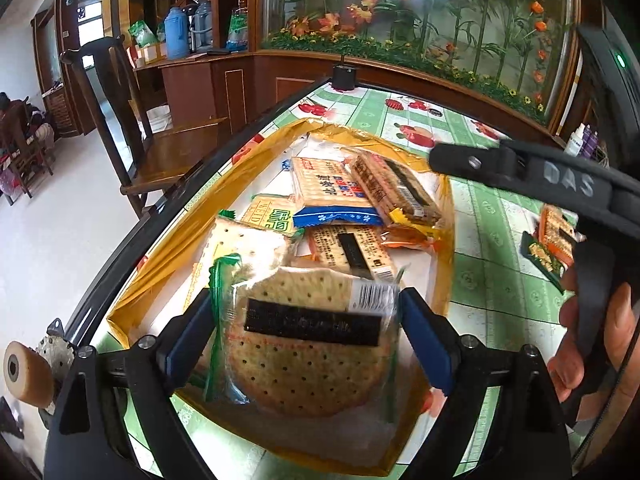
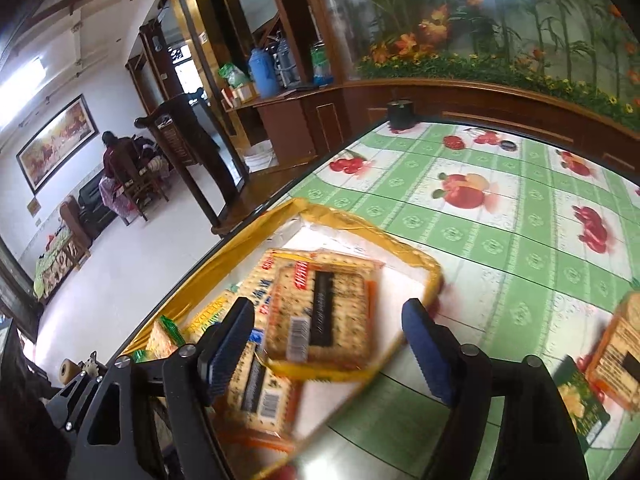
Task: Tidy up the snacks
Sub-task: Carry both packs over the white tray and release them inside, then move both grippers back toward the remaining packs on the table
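**Dropping cracker packs into the yellow tray without scattering the pile**

Both hands work over a yellow-rimmed tray point(image 1: 168, 268) near the edge of a tabletop point(image 2: 500, 216) covered with a green fruit-print cloth. The tray already holds a loose heap of cracker packs point(image 1: 332, 196).

The left gripper point(image 1: 308, 320) hangs over the near end of the tray with its fingers point(image 1: 426, 336) spread. A clear-wrapped pack of round crackers point(image 1: 304, 344) sits between them, and a gap shows on each side, so it looks let go, not squeezed. It seems to rest on the packs below.

The right gripper point(image 2: 332, 344) is farther along the tray, its fingers point(image 2: 230, 344) also apart. A yellow-wrapped cracker pack point(image 2: 324, 320) lies between them, blurred and tilted; I judge it just released onto the heap, though I cannot tell whether it has settled.

More packs point(image 2: 616, 360) lie on the cloth to the right, outside the tray, so the job looks partly done.

To finish this step well, keep the fingers wide and lift each gripper straight back along its own line, so no pad drags a wrapper out. The wrappers are slick and the heap is uneven; a pack landing on a slope may slide toward the low rim. Lay the next ones flat in the bare corners.
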